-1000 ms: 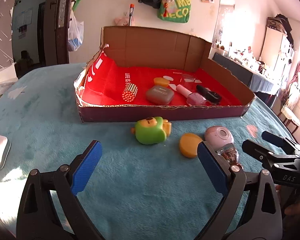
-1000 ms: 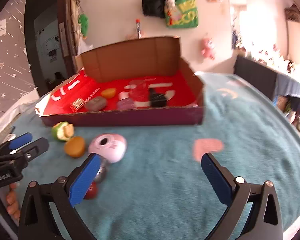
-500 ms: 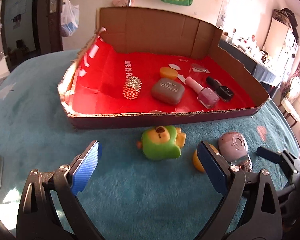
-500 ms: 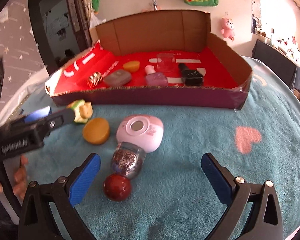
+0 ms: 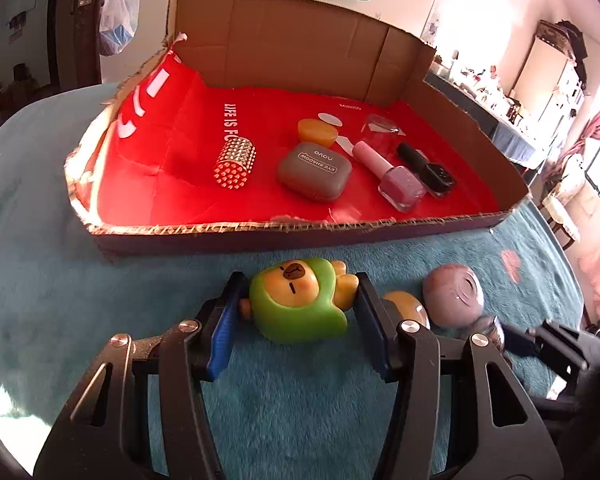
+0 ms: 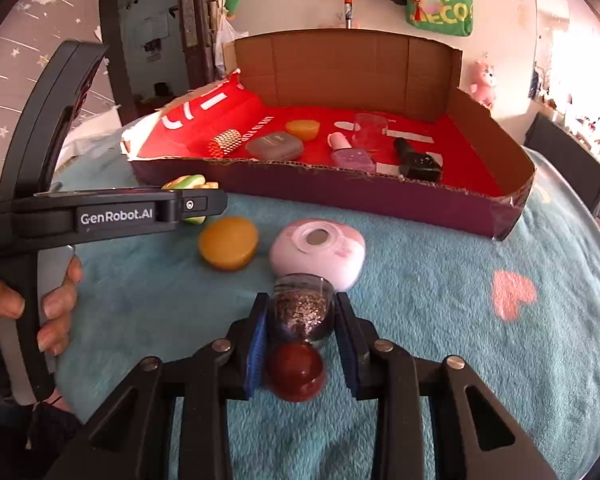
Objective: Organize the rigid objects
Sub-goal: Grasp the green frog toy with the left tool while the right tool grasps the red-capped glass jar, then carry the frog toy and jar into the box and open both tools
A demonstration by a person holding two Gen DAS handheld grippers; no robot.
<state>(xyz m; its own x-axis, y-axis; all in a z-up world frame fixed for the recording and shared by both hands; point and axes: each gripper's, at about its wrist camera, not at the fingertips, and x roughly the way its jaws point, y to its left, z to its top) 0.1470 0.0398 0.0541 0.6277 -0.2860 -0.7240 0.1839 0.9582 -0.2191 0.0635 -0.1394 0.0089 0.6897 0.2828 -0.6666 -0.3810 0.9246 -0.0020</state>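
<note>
Evidently, both jaws are closed narrowly: the green duck toy [image 5: 298, 300] is flanked by the left gripper [image 5: 296, 320], the glitter bottle [image 6: 302, 314] by the right gripper [image 6: 302, 336], for transfer into the cardboard tray [image 5: 300, 232].

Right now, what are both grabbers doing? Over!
Left gripper fingers around green toy. Right gripper fingers around glitter bottle. Both things on blanket, box ahead. Pink case touches the bottle.
</note>
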